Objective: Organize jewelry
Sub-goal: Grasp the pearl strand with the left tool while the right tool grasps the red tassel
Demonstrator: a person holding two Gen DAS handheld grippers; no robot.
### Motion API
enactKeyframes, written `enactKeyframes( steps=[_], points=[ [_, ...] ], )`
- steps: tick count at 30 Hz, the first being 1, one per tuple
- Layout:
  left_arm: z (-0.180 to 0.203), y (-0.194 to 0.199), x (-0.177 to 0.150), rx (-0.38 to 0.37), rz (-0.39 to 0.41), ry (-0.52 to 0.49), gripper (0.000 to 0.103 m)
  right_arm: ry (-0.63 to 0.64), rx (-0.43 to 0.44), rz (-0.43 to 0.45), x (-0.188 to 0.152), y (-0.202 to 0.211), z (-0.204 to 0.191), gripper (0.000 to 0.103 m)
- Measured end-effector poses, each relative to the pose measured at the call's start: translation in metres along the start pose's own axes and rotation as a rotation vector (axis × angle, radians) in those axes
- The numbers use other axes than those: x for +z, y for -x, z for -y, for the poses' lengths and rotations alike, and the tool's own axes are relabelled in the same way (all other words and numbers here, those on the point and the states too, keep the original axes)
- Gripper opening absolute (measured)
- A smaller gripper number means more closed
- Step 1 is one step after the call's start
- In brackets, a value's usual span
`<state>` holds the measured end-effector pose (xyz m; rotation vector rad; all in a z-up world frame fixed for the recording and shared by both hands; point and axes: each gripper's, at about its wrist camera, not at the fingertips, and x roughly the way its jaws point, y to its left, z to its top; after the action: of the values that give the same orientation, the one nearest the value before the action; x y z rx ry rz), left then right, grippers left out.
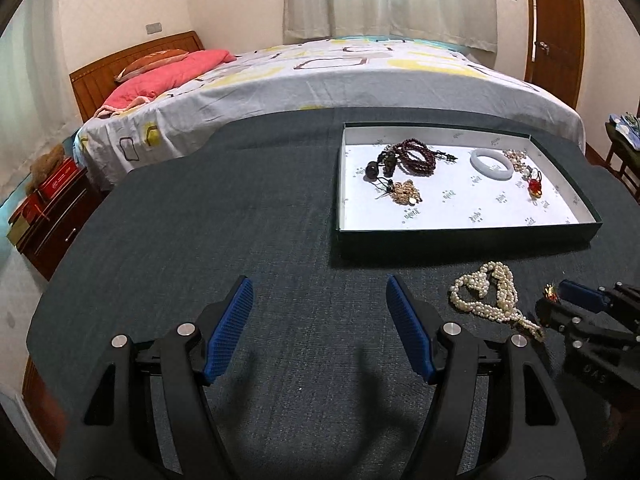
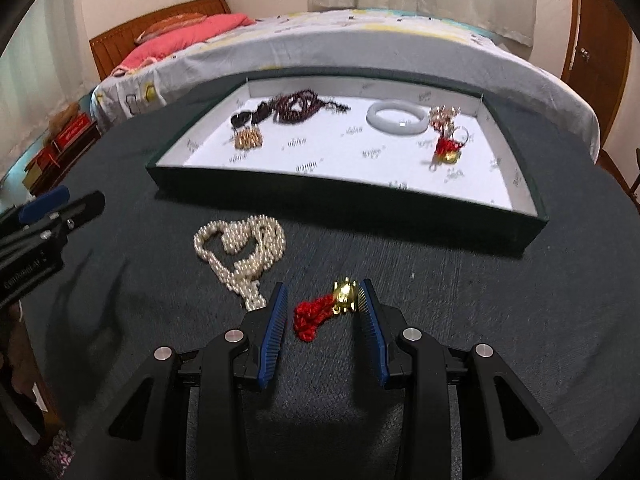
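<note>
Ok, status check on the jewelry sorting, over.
Left gripper open, idle. Right gripper open around red-cord gold charm, not clamped. Pearl necklace on the cloth, outside tray. Path clear.

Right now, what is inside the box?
Inside the box: dark red beads, a white bangle, a gold cluster, a red-gold charm. Its near wall hides some floor.

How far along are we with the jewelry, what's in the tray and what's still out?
Done: the dark bead strand, white bangle and several small charms lie inside the tray. In hand: the right gripper is open around the red-corded gold charm on the cloth, not yet clamped. Left: that charm and the pearl necklace. The left gripper is open, holding nothing.
</note>
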<state>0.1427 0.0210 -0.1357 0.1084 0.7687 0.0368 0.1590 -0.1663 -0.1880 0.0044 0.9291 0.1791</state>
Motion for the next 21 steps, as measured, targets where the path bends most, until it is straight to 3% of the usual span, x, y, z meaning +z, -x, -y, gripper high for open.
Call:
enactKeyframes(
  steps=[3,5,8,17,21],
  points=[
    [0.003,-0.002,-0.002,-0.008,-0.011,-0.002,0.068,-0.004,-0.001,-0.002,-0.002,0.001,0.004,0.031],
    [0.006,-0.004,-0.003,-0.016,-0.02,-0.002,0.068,-0.002,0.0,-0.005,-0.004,0.003,0.006,0.02],
    [0.011,-0.006,-0.004,-0.032,-0.03,0.002,0.068,0.007,0.002,-0.008,-0.005,0.004,0.007,0.011],
    [0.051,-0.009,0.002,-0.134,-0.052,-0.023,0.069,-0.021,-0.033,0.024,-0.007,0.018,0.031,0.01],
    [0.071,-0.014,0.006,-0.18,-0.056,-0.035,0.078,-0.049,-0.038,0.033,-0.007,0.022,0.046,0.01]
  ],
)
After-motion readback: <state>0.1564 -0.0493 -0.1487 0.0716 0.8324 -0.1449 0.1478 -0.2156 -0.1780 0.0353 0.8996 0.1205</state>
